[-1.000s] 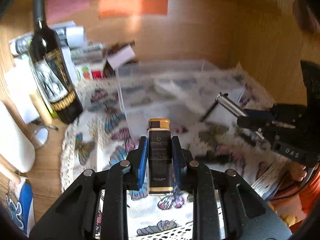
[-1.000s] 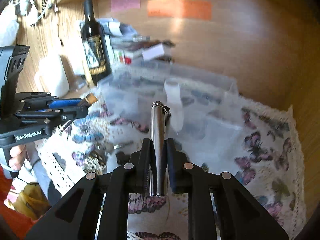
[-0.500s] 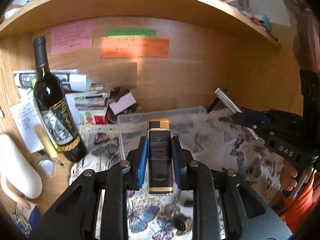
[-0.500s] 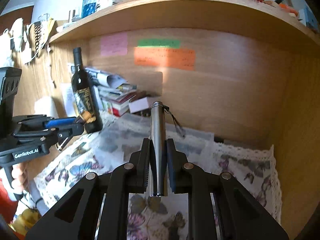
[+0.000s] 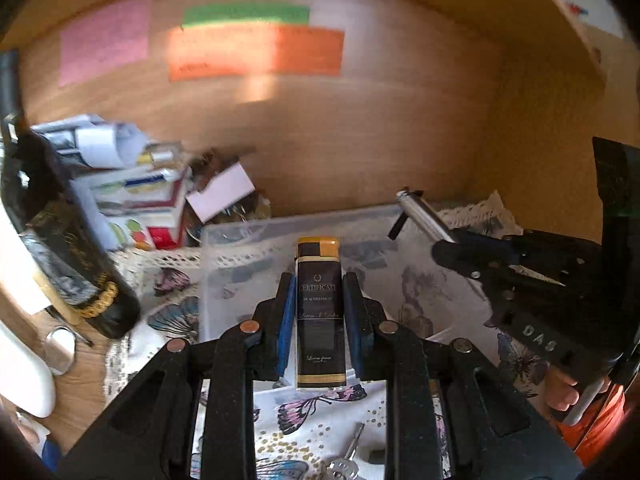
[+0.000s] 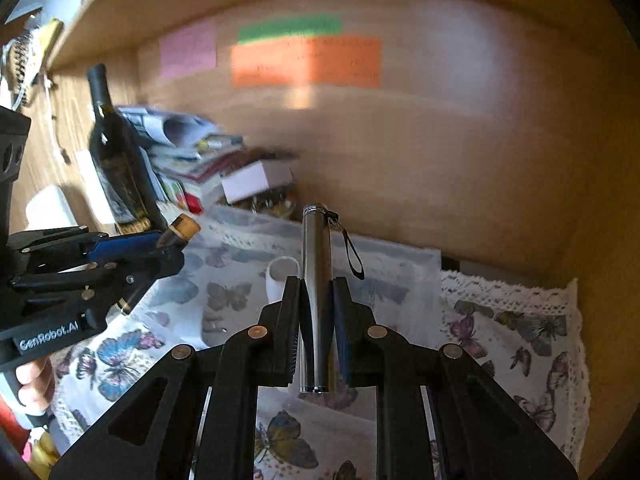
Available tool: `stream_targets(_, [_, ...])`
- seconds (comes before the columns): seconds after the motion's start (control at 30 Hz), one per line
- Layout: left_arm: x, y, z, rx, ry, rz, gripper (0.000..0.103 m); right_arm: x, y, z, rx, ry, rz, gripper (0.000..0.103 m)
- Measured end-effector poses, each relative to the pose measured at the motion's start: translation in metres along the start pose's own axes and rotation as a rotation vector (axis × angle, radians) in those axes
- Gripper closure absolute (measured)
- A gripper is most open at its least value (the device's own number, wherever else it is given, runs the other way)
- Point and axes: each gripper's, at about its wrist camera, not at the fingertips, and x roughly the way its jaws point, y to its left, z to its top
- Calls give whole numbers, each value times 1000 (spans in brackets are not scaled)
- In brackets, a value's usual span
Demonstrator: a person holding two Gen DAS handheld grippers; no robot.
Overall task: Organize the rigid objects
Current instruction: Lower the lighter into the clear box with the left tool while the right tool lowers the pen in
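1. Left gripper [image 5: 319, 320]: blue-padded fingers [image 5: 286, 320] pinch a black-and-gold lighter [image 5: 319, 312], upright in the grip, gold cap up, held off the cloth. White print on its face, top line reads "CERTIFICATE".
2. Right gripper [image 6: 316, 328]: pressed onto a slim silver metal flashlight [image 6: 316, 292], which points forward along the fingers. A black wrist strap [image 6: 352, 252] hangs from its far end.
3. Each tool shows in the other's view: right gripper at the right edge of the left wrist view, flashlight aimed up-left; left gripper at the left edge of the right wrist view, lighter cap poking out.
4. Under both: a white butterfly-print cloth [image 5: 320, 420] with a lace border, spread over the wooden desk [image 5: 72, 384].
5. Near edge of the cloth, below the left gripper: a small silver metal piece [image 5: 348, 460], kind unclear.
6. Mid-cloth: a clear plastic storage box [image 5: 248, 232], open-topped. Both held things are above or just short of it; I can't tell which. A small white cup-like thing [image 6: 280, 276] shows inside, blurred.
7. Left edge of the desk: a dark wine bottle [image 5: 68, 264] with gold label trim, standing just off the cloth.
8. Behind the bottle, left rear corner: a heap of papers and books [image 5: 136, 188].
9. Back panel: pink [image 5: 104, 44], green [image 5: 244, 14] and orange [image 5: 256, 54] sticky notes, writing too blurred to read.
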Motion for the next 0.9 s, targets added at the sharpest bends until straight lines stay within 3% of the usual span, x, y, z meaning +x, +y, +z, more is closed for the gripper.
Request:
stream_targets(0.3, [49, -15, -8, 40, 117, 1, 80, 45, -8, -18, 15, 146, -16, 89])
stream_targets(0.57, [71, -19, -11, 38, 186, -9, 80, 50, -12, -20, 17, 166, -24, 88])
stream_targets(0.77, [60, -16, -12, 33, 174, -7, 80, 53, -12, -20, 20, 171, -26, 88])
stream_targets(0.9, [42, -16, -9, 33, 144, -11, 73, 45, -10, -18, 18, 149, -26, 76])
